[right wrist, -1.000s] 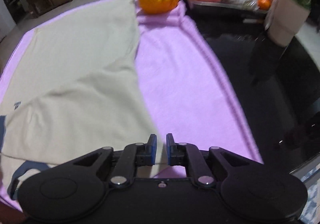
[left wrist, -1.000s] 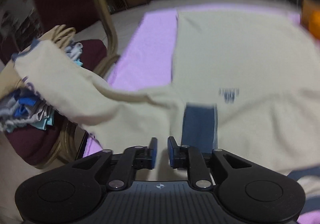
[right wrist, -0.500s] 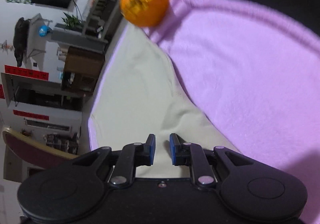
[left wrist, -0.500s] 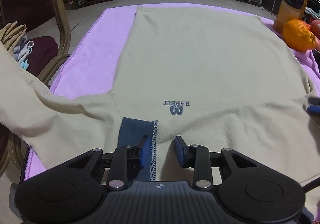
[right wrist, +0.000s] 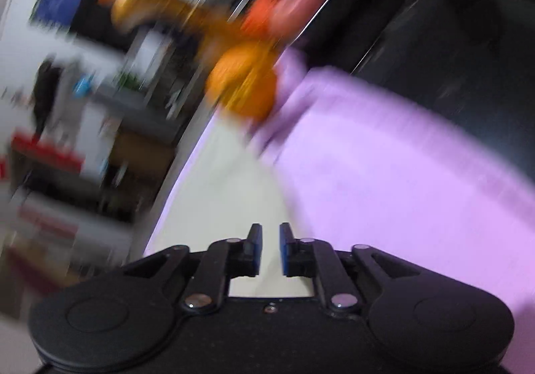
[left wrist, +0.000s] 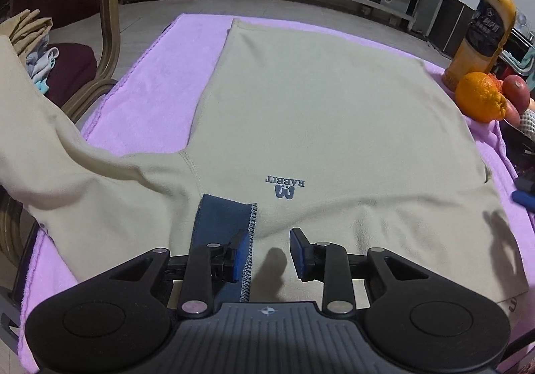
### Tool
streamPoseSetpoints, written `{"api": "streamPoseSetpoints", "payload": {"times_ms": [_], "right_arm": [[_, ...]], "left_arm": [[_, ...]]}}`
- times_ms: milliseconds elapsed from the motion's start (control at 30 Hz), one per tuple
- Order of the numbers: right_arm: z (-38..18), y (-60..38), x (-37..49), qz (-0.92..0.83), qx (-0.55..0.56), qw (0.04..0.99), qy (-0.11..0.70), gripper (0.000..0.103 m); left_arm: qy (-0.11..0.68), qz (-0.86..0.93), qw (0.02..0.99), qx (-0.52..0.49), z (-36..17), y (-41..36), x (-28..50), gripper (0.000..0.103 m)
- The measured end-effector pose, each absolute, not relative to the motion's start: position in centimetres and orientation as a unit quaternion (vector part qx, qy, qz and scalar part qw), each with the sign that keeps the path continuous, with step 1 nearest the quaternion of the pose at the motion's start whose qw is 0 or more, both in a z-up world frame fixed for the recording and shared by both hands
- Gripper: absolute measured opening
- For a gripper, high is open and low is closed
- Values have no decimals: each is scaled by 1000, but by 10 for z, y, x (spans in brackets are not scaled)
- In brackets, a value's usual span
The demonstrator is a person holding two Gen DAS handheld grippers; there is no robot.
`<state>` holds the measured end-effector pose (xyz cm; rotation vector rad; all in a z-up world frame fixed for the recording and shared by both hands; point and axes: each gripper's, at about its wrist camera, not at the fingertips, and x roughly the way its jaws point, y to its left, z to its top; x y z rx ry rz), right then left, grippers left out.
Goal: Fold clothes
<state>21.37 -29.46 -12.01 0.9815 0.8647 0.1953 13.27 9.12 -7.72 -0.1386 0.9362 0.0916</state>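
The beige shirt point(left wrist: 317, 113) lies spread flat, front up, on the pink towel point(left wrist: 160, 79) that covers the table; its collar end is nearest you and its hem lies at the far end. The navy collar band point(left wrist: 222, 223) sits just in front of your left claw point(left wrist: 267, 255), whose jaws stand apart and hold nothing, the left pad resting at the stitched edge of the band. The left sleeve point(left wrist: 60, 153) is not yet folded: it runs off the near left edge of the table and drapes toward the chair point(left wrist: 107, 39), where other clothes point(left wrist: 33, 46) are piled. An orange point(left wrist: 481, 101), a juice bottle point(left wrist: 485, 29) and further fruit stand at the far right, just beside the shirt's edge. Your right claw point(right wrist: 271, 248) shows a narrow gap between its pads with nothing clearly caught in it; that view is heavily blurred, so it appears released over the right margin of the shirt, but this is not certain. The step in hand is judged to be the end of laying out, with the first fold not yet begun. The next move calls for taking the hanging left sleeve near the shoulder seam point(left wrist: 192, 170) and carrying it inward across the chest, with the body held flat and the cloth kept off the fruit.
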Motion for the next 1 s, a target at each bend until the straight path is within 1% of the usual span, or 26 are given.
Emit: {"api": "streamPoseSetpoints", "payload": {"times_ms": [100,133,167,233,333,433,467,500,633,700,833,867,900,1000], "right_arm": [[-132,-276,217,105,414,782,454,16],[-138,-276,216,89,403,783,465,14],[-144,-283,214,74,411,782,462,0],[-147,-307,200,17,453,780,432,0],[-147,-339,179,-62,504,772,382,4],[-137,-343,173,-36,514,776,363,9],[-133,-338,173,-16,511,779,362,13],[-130,-331,176,2,502,784,364,14],[-125,-306,194,38,463,802,376,14],[-129,-298,201,52,470,795,380,14],[-151,-292,218,40,486,777,399,13],[-157,-296,220,37,498,771,396,7],[-162,-305,217,25,519,763,384,5],[-158,-335,195,-62,547,757,351,6]], "left_arm": [[465,58,881,-58,-88,94,135,31],[466,60,881,-57,-90,96,135,32],[467,59,881,-52,-90,96,135,32],[466,58,882,-43,-90,95,134,33],[463,61,883,-36,-89,95,130,33],[453,62,888,-50,-83,99,123,33],[448,60,890,-59,-80,101,121,34],[444,57,891,-68,-78,103,119,35],[462,63,882,-66,-87,103,123,36],[472,65,877,-55,-94,101,126,40],[472,61,879,-37,-95,97,127,44],[472,61,879,-36,-96,97,127,45],[472,61,879,-37,-96,97,127,45],[473,60,878,-37,-95,98,126,46]]}}
